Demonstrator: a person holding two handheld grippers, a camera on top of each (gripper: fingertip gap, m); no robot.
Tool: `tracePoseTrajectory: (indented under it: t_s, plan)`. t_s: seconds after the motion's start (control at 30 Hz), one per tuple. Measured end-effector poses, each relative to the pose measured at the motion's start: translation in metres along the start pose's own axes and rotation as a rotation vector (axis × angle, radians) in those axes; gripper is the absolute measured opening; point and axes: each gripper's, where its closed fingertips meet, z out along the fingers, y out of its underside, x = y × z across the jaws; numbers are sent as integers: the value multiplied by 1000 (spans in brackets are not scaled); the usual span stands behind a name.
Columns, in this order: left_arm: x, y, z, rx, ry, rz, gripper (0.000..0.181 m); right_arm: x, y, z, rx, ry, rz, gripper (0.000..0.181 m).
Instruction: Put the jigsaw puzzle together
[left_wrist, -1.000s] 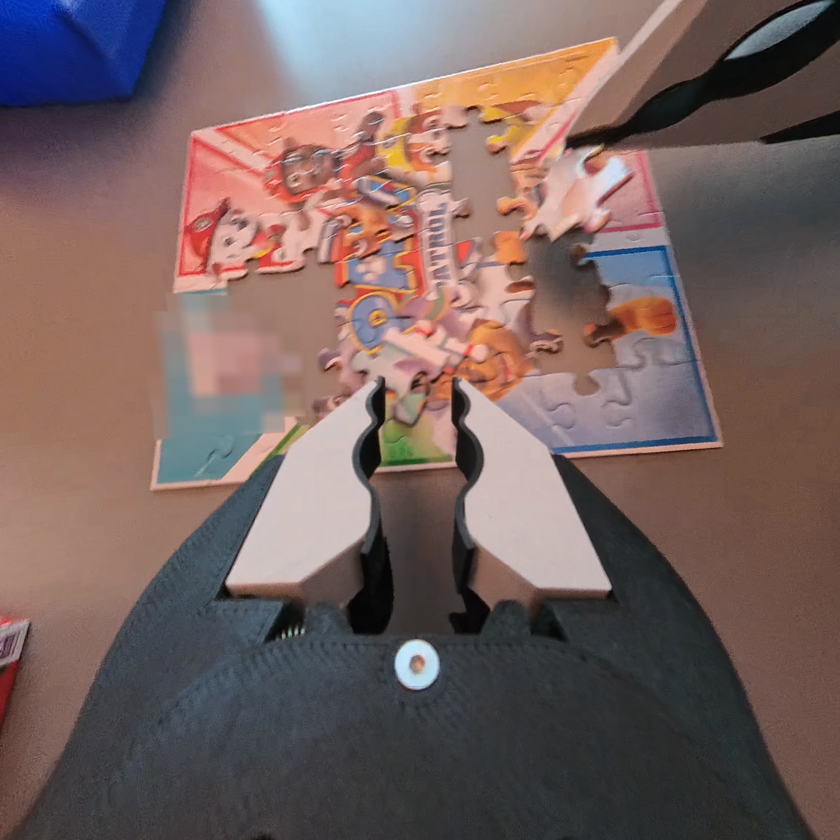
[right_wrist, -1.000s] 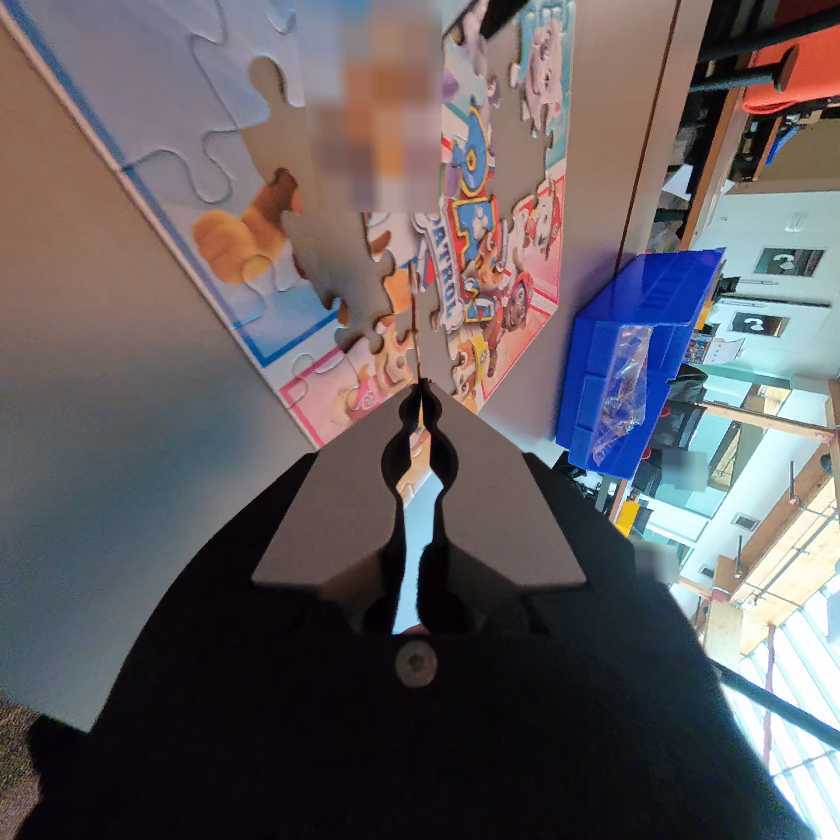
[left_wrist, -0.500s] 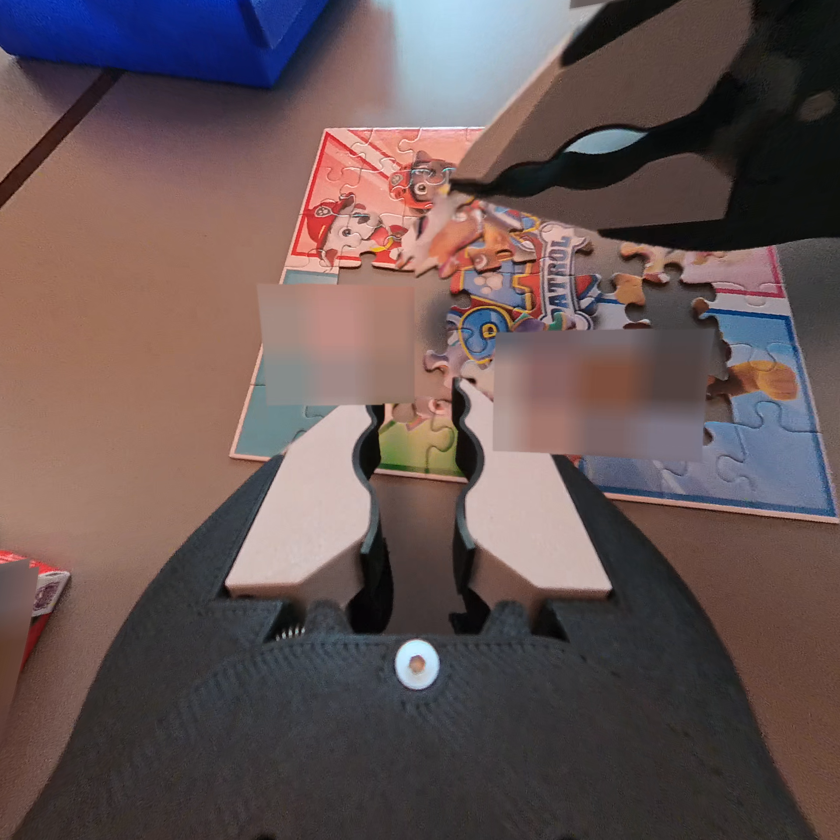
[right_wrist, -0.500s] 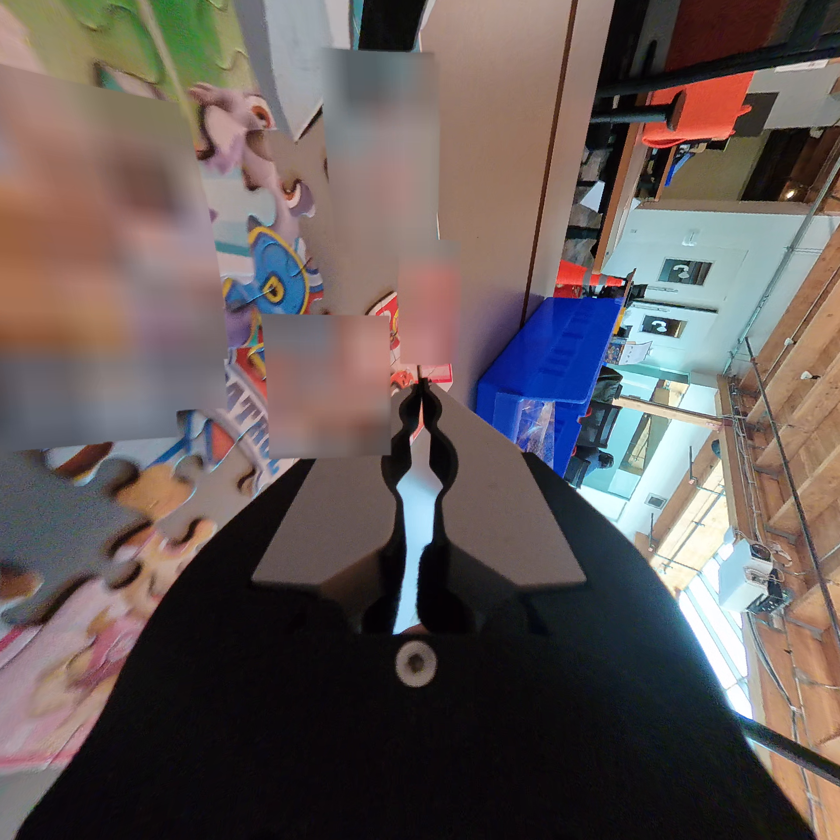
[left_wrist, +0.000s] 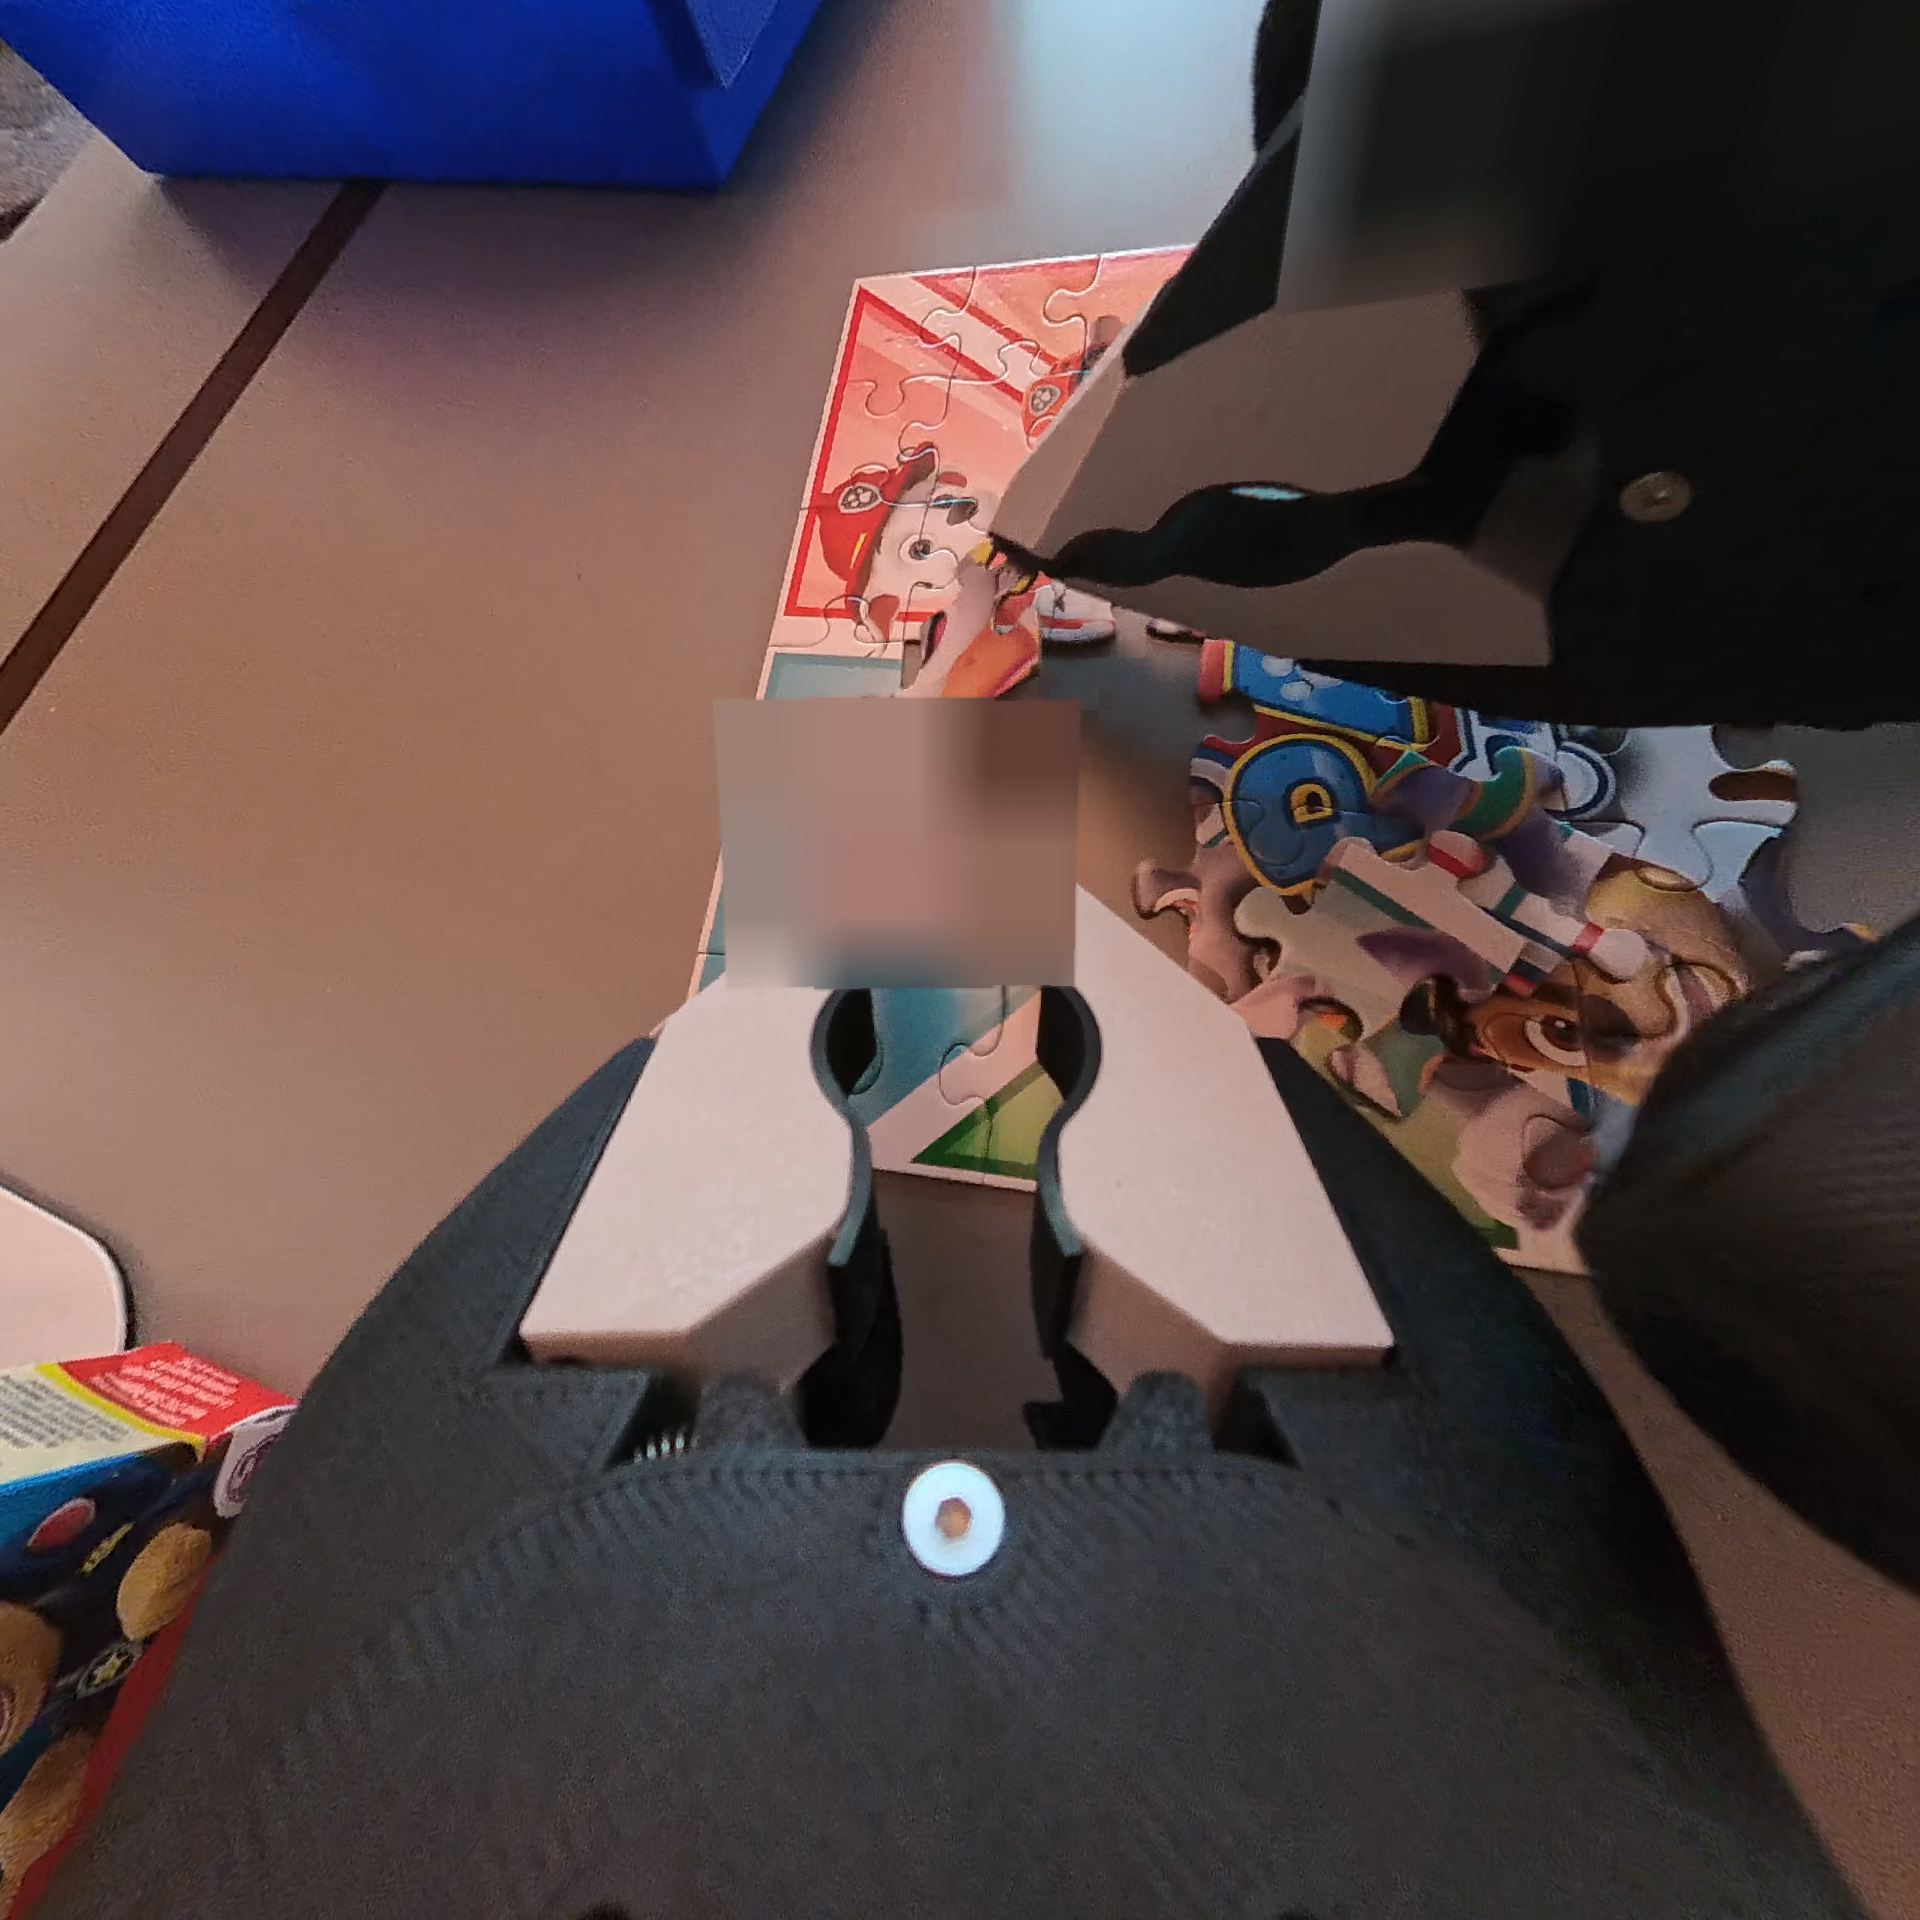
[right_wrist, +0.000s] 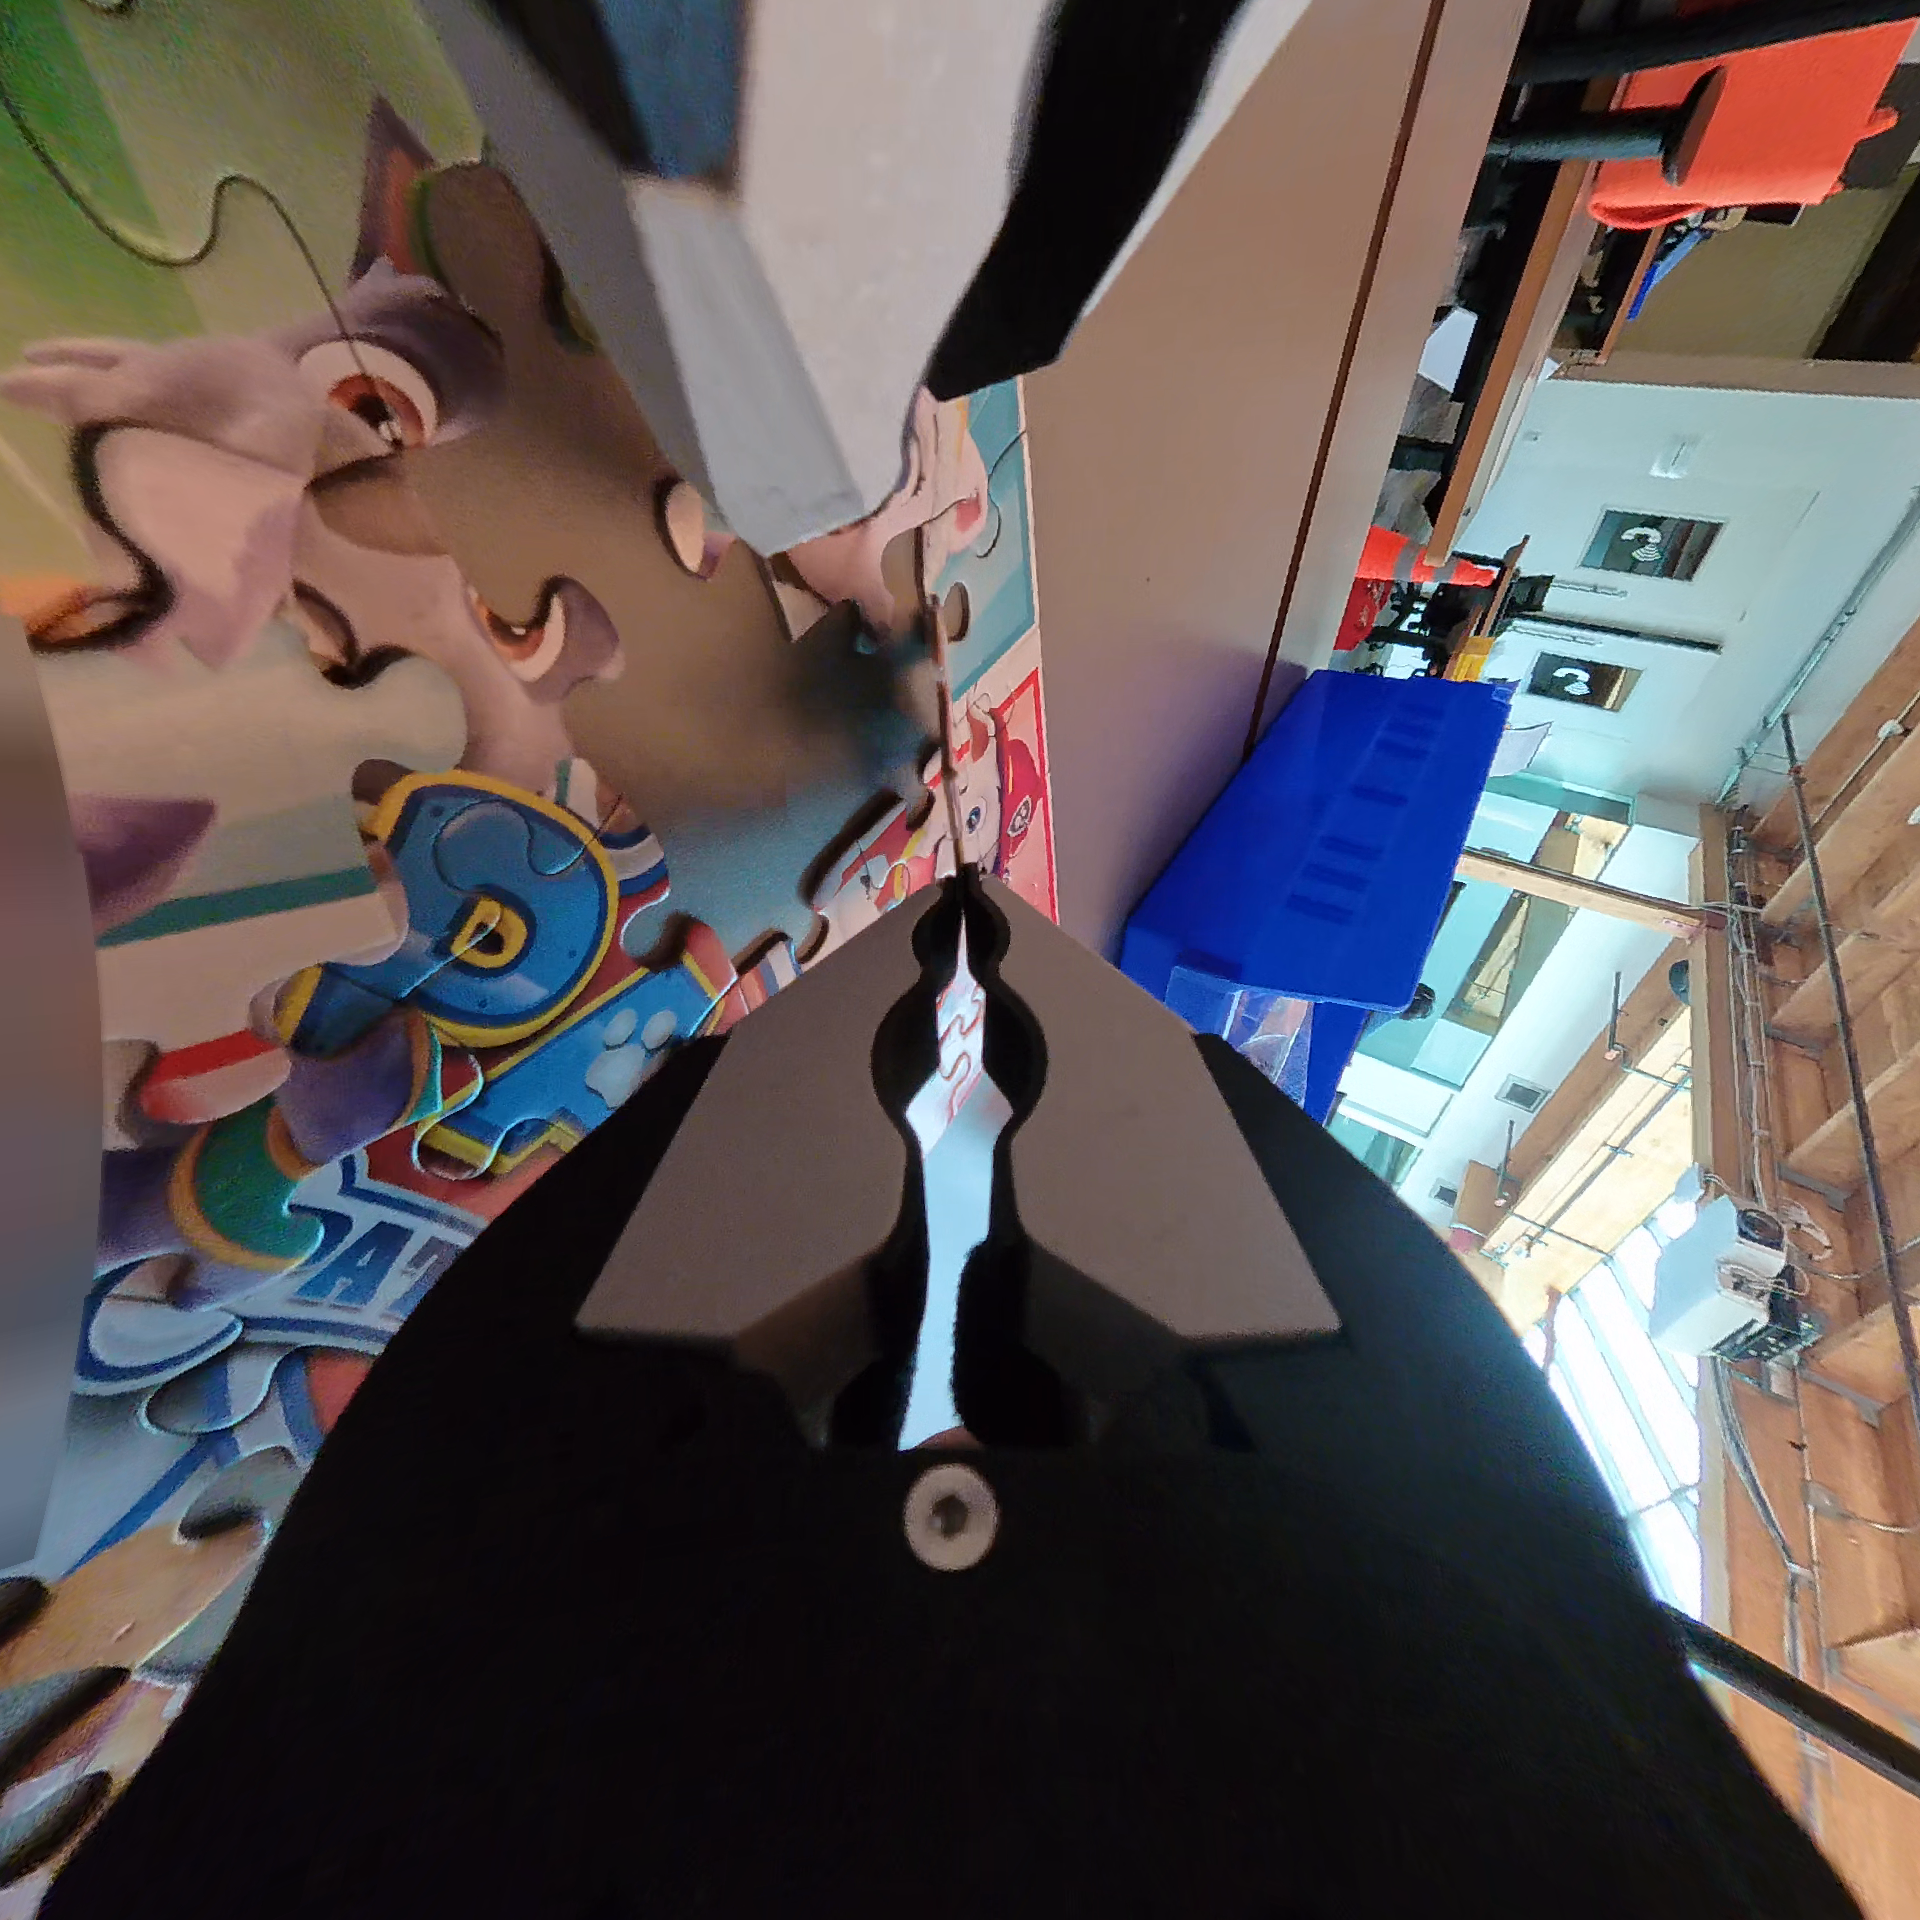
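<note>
The jigsaw puzzle (left_wrist: 935, 416) lies partly assembled on the brown table, with bare gaps in its left middle and right side. My right gripper (left_wrist: 997, 545) reaches in from the upper right, shut on a loose orange-and-white puzzle piece (left_wrist: 977, 634). It holds the piece on edge over the left gap, beside the red-hatted dog picture. In the right wrist view the gripper (right_wrist: 961, 883) pinches this piece (right_wrist: 951, 769), seen edge-on, above the puzzle (right_wrist: 468, 883). My left gripper (left_wrist: 956, 1008) is open and empty over the puzzle's front left corner. One of its fingers (right_wrist: 790, 260) shows in the right wrist view.
A blue bin (left_wrist: 416, 83) stands on the table beyond the puzzle, and also shows in the right wrist view (right_wrist: 1320, 831). The puzzle box (left_wrist: 83, 1507) lies at the lower left. Another loose piece (left_wrist: 1434, 904) rests on top of the assembled middle. My right fingertips sit around 8 centimetres from my left ones.
My right gripper has carried the piece from the puzzle's right side across to the left gap and lowered it. My left gripper has shifted left and closer, still open.
</note>
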Motion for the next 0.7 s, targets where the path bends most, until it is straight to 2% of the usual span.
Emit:
tracePoseTrajectory:
  t_s: [0.17, 0.37, 0.7]
  plan:
    - [-7, -2, 1, 7, -15, -7, 25, 11, -4, -4, 32, 13, 52, 0]
    - [-11, 4, 7, -23, -8, -9, 25, -4, 0, 7, -5, -36, 35, 0]
    - [-14, 4, 9, -27, -11, -6, 25, -12, -9, -1, 36, -88, 45, 0]
